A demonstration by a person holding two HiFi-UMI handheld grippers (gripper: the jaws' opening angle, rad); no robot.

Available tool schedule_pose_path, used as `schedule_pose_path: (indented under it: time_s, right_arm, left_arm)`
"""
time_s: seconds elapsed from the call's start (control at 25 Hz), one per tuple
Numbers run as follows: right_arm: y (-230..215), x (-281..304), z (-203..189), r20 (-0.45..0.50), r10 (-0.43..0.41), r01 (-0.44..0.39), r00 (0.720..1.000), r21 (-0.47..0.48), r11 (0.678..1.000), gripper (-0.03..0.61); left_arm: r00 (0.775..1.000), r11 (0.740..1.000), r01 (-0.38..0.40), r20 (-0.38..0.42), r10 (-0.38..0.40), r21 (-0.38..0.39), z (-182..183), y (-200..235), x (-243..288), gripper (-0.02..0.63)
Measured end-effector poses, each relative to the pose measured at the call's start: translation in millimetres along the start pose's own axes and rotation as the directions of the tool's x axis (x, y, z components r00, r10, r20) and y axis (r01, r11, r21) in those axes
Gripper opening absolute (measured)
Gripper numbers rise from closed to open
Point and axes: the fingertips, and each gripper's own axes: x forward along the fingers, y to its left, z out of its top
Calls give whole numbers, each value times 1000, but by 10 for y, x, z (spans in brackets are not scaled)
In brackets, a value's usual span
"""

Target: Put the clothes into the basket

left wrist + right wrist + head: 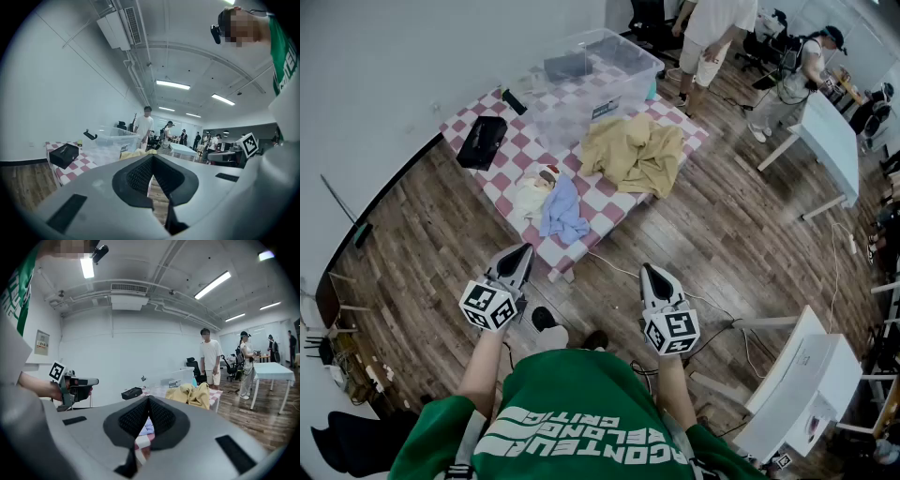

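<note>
A low table with a pink-and-white checked cloth (pixel 478 108) carries a clear plastic bin (pixel 581 108), a crumpled yellow garment (pixel 633 150), a blue garment (pixel 564 214) and a cream garment (pixel 528 195). Both grippers hover over the wooden floor, short of the table's near edge. My left gripper (pixel 525 247) and right gripper (pixel 648 267) are both shut with nothing between the jaws. In the left gripper view the closed jaws (pixel 151 157) point toward the bin (pixel 112 140). In the right gripper view the closed jaws (pixel 149 399) aim at the yellow garment (pixel 192 393).
A black case (pixel 483 141) and a small black item (pixel 514 101) lie on the table's left part. A curved white wall runs along the left. People (pixel 712 37) stand beyond the table. White tables (pixel 830 136) stand at the right, and cables (pixel 609 267) trail on the floor.
</note>
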Motion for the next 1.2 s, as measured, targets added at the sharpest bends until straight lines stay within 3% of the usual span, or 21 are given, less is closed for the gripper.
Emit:
schedule_pose_path:
  time_s: [0.32,0.72,1.2]
  right_arm:
    - [-30,-38,-65,-3,20,-20,1000,-11,1000,9]
    - [-44,-75,-188,-41,100,-102,994,-50,994,9]
    - [-139,251,-226,-89,184,-193,979,-98,976,9]
  left_arm:
    - [1000,1000,-8,-10,8,-5,-99,-96,-9,3]
    - [999,999,-50,-17,49,-22,-234,-254,1,2]
    - [995,994,-94,-37,92,-57,-431,-198,164,2]
